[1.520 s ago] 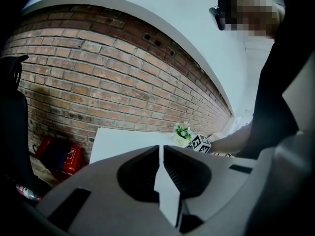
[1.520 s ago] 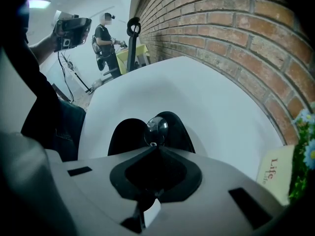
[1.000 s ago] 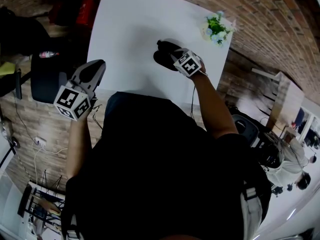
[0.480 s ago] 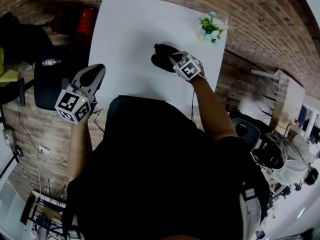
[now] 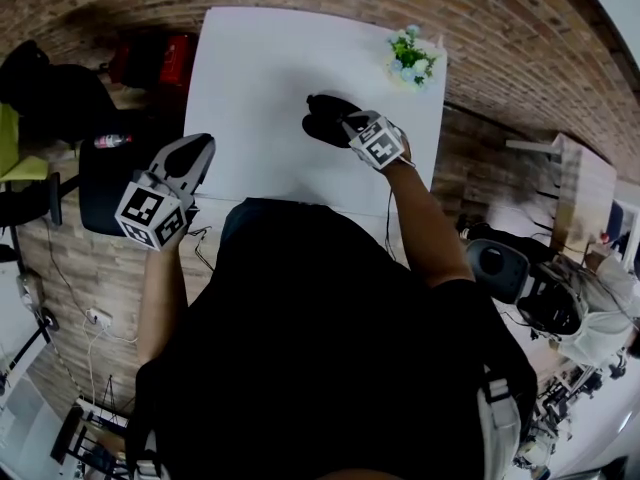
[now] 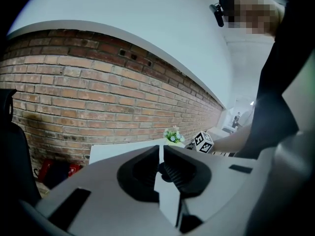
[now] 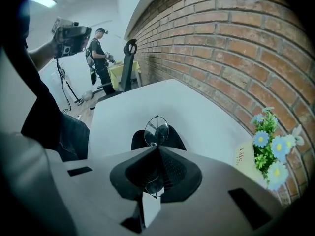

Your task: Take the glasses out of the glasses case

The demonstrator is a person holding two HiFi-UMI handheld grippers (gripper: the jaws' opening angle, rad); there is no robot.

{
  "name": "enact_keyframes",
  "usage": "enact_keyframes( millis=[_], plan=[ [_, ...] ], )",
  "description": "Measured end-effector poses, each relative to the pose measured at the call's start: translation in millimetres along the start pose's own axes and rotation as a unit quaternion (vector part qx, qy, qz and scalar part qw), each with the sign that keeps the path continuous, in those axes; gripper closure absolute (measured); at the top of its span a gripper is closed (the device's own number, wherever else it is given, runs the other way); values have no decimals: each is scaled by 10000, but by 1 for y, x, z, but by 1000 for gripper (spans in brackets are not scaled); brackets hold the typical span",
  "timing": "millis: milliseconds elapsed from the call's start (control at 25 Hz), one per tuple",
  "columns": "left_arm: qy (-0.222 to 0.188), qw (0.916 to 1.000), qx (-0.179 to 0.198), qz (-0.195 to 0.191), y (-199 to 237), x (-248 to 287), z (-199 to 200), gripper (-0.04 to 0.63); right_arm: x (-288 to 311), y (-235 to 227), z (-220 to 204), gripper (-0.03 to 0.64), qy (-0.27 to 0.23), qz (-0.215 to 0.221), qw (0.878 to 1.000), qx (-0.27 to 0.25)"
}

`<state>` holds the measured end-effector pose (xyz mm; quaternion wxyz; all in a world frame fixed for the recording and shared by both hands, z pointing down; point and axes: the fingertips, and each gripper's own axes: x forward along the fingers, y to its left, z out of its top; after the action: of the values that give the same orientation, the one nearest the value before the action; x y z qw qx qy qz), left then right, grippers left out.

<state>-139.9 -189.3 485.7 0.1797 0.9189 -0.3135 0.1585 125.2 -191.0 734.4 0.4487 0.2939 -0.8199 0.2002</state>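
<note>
right gripper view: your right tongs [image 7: 157,150] clenched on glasses [image 7: 156,129], long axis along jaw seam, one lens past tips. glasses case [image 7: 176,140] just below, on desk [image 7: 206,117]. left tongs [image 6: 161,154] clenched, empty, well apart.
</note>
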Motion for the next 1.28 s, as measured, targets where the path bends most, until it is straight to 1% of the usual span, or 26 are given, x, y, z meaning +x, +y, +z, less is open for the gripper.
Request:
enact_keyframes(
  millis=[280, 560, 840, 1200, 1280],
  plan=[
    [-13, 9998, 158, -106, -16, 0, 8, 563, -24, 0, -2, 592, -177, -215, 9996, -1],
    [20, 9993, 228, -280, -39, 2, 2, 563, -51, 2, -11, 592, -308, -454, 9985, 42],
    [-67, 9982, 372, -466, -63, 4, 6, 563, -72, 5, -15, 592, -493, -619, 9968, 98],
    [-62, 9965, 504, -662, -90, 4, 8, 563, -106, 14, -13, 592, -864, -764, 9925, 407],
    [-65, 9959, 548, -720, -96, 5, 9, 563, -114, 16, -13, 592, -917, -821, 9916, 400]
  ],
)
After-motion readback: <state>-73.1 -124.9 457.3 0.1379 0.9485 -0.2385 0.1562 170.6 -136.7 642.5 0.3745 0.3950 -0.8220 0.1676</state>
